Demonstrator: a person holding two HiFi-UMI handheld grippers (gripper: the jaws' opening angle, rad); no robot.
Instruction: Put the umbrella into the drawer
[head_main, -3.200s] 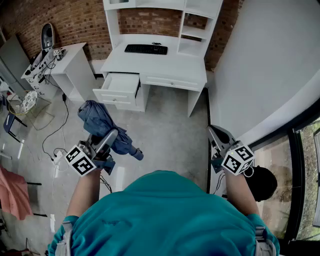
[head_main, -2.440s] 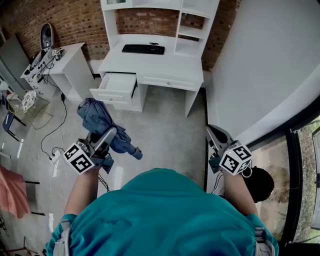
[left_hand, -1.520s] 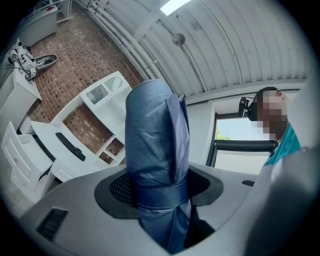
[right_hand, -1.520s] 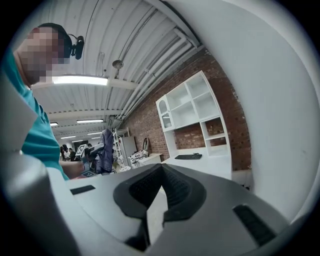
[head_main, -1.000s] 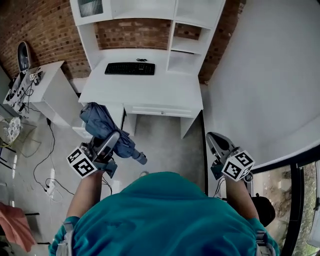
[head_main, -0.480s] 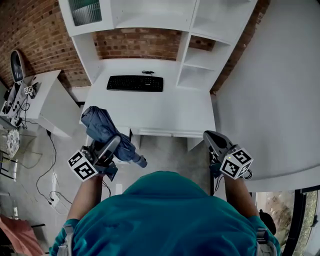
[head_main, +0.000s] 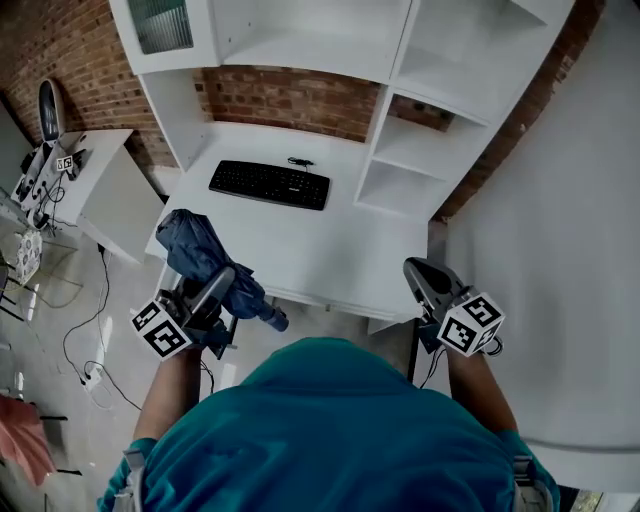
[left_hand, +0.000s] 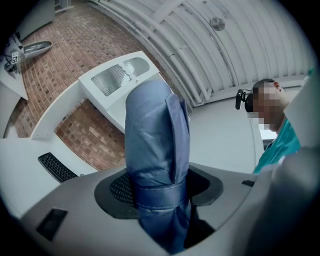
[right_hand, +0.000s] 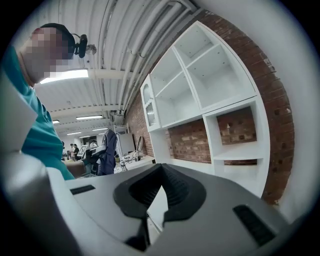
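Note:
A folded blue umbrella (head_main: 200, 252) lies crosswise between the jaws of my left gripper (head_main: 222, 282), its handle end pointing right. In the left gripper view the pads press on the umbrella (left_hand: 156, 145) just above its strap, so my left gripper (left_hand: 157, 189) is shut on it. It hangs over the left front corner of the white desk (head_main: 340, 250). My right gripper (head_main: 416, 272) hovers at the desk's right front edge, and in its own view my right gripper (right_hand: 161, 172) has its tips together and holds nothing. The drawer is hidden from every view.
A black keyboard (head_main: 270, 184) lies at the back of the desk, with open white shelves (head_main: 420, 150) above it against a brick wall. A white side table (head_main: 100, 190) with gear stands at the left. Cables (head_main: 90, 335) trail on the floor. A pale wall runs along the right.
Both grippers and the person have come forward up to the desk, the umbrella still in the left jaws. The open drawer front has slipped out of sight below the desktop.

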